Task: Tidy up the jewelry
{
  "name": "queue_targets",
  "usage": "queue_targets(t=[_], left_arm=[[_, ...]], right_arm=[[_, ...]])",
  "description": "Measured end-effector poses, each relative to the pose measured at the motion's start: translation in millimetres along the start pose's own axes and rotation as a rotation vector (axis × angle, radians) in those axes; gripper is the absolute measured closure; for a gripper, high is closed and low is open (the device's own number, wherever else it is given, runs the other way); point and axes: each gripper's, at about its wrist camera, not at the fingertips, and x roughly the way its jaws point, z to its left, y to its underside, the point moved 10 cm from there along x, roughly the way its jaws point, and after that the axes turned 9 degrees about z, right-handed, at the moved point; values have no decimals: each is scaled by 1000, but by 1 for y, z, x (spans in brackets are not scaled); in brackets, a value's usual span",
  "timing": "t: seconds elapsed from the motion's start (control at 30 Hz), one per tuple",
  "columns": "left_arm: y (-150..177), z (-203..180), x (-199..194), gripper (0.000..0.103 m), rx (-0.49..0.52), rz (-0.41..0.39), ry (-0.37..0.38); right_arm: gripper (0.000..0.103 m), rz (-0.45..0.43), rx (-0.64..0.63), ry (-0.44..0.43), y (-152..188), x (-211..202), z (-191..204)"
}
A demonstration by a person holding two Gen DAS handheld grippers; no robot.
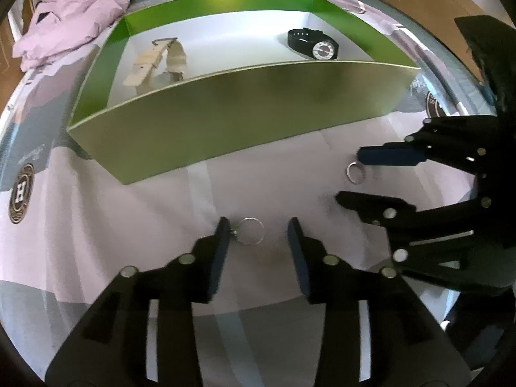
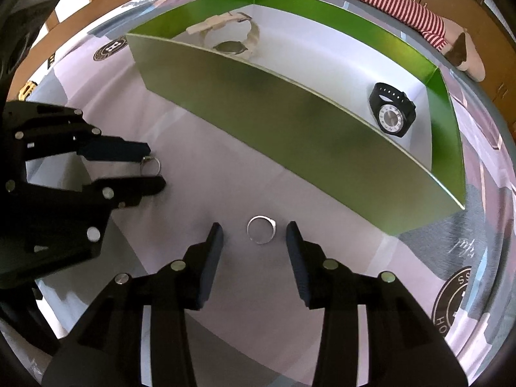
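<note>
A green box [image 1: 225,119] [image 2: 290,129] stands on the cloth with a beige watch [image 1: 161,61] [image 2: 232,37] and a black watch [image 1: 314,44] [image 2: 391,109] inside. My left gripper [image 1: 259,230] [image 2: 154,169] is open around a thin silver ring [image 1: 250,230] [image 2: 150,164] that lies on the cloth, close to its left finger. My right gripper [image 2: 254,230] [image 1: 350,174] is open around a wider silver ring [image 2: 261,229] [image 1: 354,172] that lies on the cloth.
The grey and lilac cloth [image 1: 96,225] covers the table. A lilac garment [image 1: 74,9] and a striped cloth [image 2: 403,3] lie behind the box. The two grippers are close together in front of the box.
</note>
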Motion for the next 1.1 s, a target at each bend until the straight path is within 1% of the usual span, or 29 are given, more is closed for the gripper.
queue_targets(t=[0.13,0.2,0.23,0.3,0.33,0.4,0.47,0.5,0.63,0.8,0.87,1.0,1.1], left_arm=[[0,-1,1,62,0,1,6],[0,1,0,70,-7,-1,2],[-1,3,0,71,-9,-2,-4],[-2,6,0,81,-20,-4,-9],[-2,7,0,82,-26,-4,-11],[-2,8,-1,82,-33,-5,-2],[-2,8,-2,82,-30,-8,-8],[-1,8,-2,82,-25,-9,-15],[-2,10,-5,82,-28,-19,-31],[-5,19,-11,82,-48,-40,-69],[-8,22,-17,82,-50,-57,-85],[-18,21,-32,82,-52,-100,-90],[-20,19,-35,82,-48,-113,-94]], right_arm=[[61,-14,0,11,-5,1,3],[61,-15,1,14,-5,1,3],[61,-14,0,14,-5,1,4],[62,-14,-1,10,-5,1,4],[64,-13,-1,6,-5,0,4],[70,-11,-8,-5,-4,0,5],[81,-9,-18,-13,-4,-1,7],[83,-9,-19,-16,-4,-2,8],[85,-11,-17,-17,-4,-2,8],[85,-20,5,2,-4,-5,0],[85,-30,17,11,-6,-8,-6],[85,-70,40,4,-12,-21,-10],[85,-86,45,-5,-16,-26,-9]])
